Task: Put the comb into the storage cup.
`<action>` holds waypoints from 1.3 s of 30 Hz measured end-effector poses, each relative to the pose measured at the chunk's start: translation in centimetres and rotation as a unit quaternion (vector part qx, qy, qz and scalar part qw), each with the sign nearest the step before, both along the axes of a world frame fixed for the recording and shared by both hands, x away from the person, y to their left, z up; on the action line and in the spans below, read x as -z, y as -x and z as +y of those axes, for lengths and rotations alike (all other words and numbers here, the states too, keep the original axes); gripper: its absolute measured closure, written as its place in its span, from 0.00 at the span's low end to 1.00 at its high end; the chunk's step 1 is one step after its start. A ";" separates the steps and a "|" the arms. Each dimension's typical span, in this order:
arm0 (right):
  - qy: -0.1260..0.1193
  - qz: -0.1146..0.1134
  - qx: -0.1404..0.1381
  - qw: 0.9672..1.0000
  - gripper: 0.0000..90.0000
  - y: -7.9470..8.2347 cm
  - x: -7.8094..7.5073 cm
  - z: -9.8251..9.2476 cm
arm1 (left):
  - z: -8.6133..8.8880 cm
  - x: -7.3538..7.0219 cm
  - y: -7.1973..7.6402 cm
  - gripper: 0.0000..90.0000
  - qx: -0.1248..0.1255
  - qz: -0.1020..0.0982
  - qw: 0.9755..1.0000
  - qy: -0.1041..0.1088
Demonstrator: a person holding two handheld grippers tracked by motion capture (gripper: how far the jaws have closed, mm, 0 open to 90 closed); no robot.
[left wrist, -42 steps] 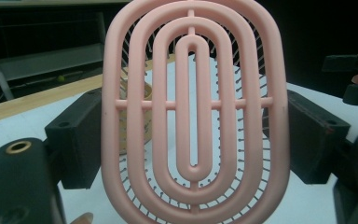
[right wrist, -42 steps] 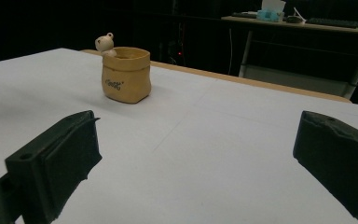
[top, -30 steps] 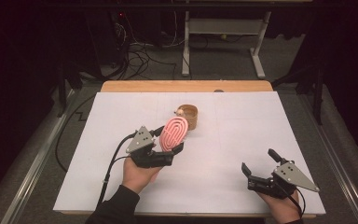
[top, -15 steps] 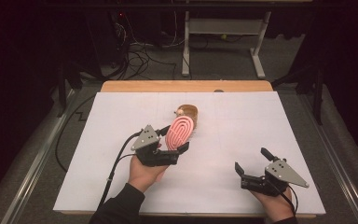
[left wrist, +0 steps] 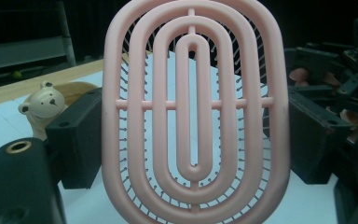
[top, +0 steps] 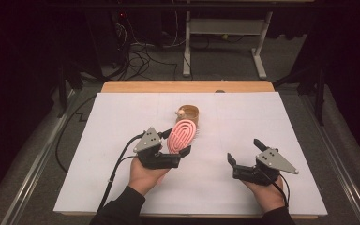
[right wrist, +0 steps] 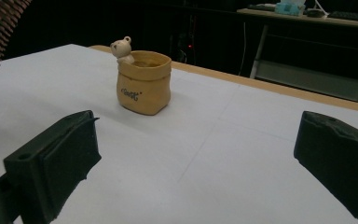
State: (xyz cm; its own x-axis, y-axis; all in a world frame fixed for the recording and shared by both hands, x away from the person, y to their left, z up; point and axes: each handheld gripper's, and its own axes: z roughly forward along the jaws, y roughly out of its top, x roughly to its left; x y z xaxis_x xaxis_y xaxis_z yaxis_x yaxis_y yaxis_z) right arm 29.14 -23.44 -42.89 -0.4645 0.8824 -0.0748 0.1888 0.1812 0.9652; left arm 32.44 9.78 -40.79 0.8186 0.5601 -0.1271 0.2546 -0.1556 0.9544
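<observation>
High view: pink hairbrush point(top: 183, 136) sits just left of frame centre, clamped between the jaws of the left gripper point(top: 177, 142), head tilted up and away toward the pot. Left gripper view: brush point(left wrist: 193, 112) stands upright mid-frame, back side with oval ribs facing the camera, bristles pointing away; black jaws press its two edges. Tan sack-shaped pot point(top: 188, 112) with a small bear figure on its rim sits just above the brush in the high view, close to its tip; contact can't be judged. Right gripper point(top: 245, 155) hovers lower right of frame, jaws wide apart, nothing between them. Right gripper view: pot point(right wrist: 144, 83) upper left of centre on the white table sheet point(top: 272, 122), well clear of the jaws.
</observation>
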 end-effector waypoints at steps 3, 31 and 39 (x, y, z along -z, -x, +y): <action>-0.004 0.001 -0.004 1.000 0.00 -0.6 -0.4 0.7 | 0.0 0.1 0.1 0.20 0.000 -0.004 1.000 -0.003; -0.013 0.007 -0.039 0.999 0.00 -2.1 0.0 4.5 | 0.1 -0.5 1.7 0.20 -0.013 -0.036 0.999 -0.007; -0.020 0.010 -0.044 0.999 0.00 -1.6 -0.7 4.7 | -0.1 -0.3 1.8 0.20 -0.014 -0.038 0.999 -0.009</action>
State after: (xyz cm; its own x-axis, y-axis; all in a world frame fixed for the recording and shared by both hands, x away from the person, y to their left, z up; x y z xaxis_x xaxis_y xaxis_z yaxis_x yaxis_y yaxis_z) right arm 30.77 -18.74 -42.21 -0.5414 0.8403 -0.0299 0.1926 0.1586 0.9684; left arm 30.61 9.63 -40.46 0.8092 0.5849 -0.0554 0.1864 -0.1662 0.9683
